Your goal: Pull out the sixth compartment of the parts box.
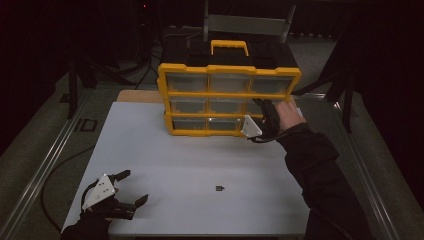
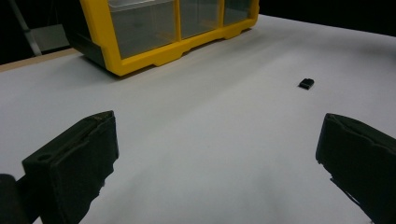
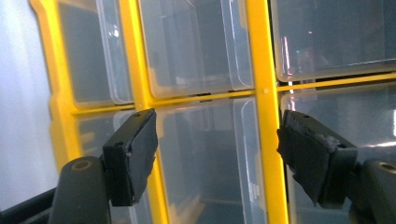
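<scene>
- your right gripper (image 1: 265, 107) is up against the front of the yellow plastic organiser case with clear drawers (image 1: 227, 97), at its right-hand column, around the middle and bottom rows.
- right gripper view: the two black jaws stand spread, one each side of a clear drawer front (image 3: 205, 154); a yellow divider bar (image 3: 266, 140) runs just inside the jaw on the right of that view. pads not pressing on anything that i can see, nothing pinched.
- whether the jaw tips touch the drawer face: can't tell.
- the case stands upright at the far middle of the white table top (image 1: 165, 160), yellow handle (image 1: 229, 46) on top, three rows of three drawers facing you.
- your right sleeve (image 1: 320, 175) comes in from the near right, hand wrapped round the gripper body, grey three-cornered plate (image 1: 251, 126) on its left side.
- your left gripper (image 1: 132, 187) sits low at the near left corner of the table, well apart from the case, jaws spread wide, holding nothing.
- left gripper view: bare white table between its jaws, case far left in that view.
- small black block-shaped part (image 1: 219, 188) lies alone on the table, near middle, between the two grippers, touching neither; also seen in the left gripper view (image 2: 306, 83).
</scene>
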Demonstrator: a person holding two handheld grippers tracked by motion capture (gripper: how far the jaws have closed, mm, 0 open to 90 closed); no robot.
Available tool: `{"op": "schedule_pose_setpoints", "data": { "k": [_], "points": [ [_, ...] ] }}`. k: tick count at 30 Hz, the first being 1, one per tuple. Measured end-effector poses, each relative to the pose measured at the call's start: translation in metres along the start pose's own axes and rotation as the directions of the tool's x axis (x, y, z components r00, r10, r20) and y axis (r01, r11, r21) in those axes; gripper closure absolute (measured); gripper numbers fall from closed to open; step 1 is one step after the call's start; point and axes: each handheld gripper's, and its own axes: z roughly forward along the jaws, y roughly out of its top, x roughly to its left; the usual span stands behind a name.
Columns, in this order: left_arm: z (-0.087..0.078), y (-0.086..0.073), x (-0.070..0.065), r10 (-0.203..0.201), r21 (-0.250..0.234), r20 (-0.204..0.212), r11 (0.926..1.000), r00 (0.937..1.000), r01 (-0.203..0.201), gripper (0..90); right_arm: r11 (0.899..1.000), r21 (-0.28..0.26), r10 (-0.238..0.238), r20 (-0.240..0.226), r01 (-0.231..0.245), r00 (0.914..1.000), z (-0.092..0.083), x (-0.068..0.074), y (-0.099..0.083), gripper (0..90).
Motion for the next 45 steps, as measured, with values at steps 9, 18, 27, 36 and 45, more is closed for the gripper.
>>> {"op": "schedule_pose_setpoints", "data": {
  "k": [9,18,27,36,45],
  "points": [
    [0.0,0.0,0.0,-0.001,0.0,0.001,1.0,1.0,0.001,0.5,0.997,0.05,-0.055,0.079,0.051,0.9954,0.006,0.004,0.004,49.8],
    [0.0,0.0,0.0,0.002,0.001,0.002,1.0,1.0,-0.002,0.5,0.991,0.105,-0.101,0.124,0.089,0.9871,0.013,0.009,0.004,57.6],
    [0.001,0.0,0.0,0.003,0.004,0.003,1.0,1.0,-0.003,0.5,0.984,0.138,-0.133,0.134,0.115,0.982,0.017,0.008,0.006,62.5],
    [0.001,0.0,-0.001,0.003,0.004,0.003,1.0,1.0,-0.003,0.5,0.977,0.167,-0.159,0.145,0.134,0.9767,0.022,0.011,0.01,66.3],
    [0.001,0.0,-0.001,0.006,0.008,0.005,1.0,1.0,-0.006,0.5,0.969,0.19,-0.188,0.143,0.159,0.9718,0.023,0.011,0.012,69.0]
  ]
}}
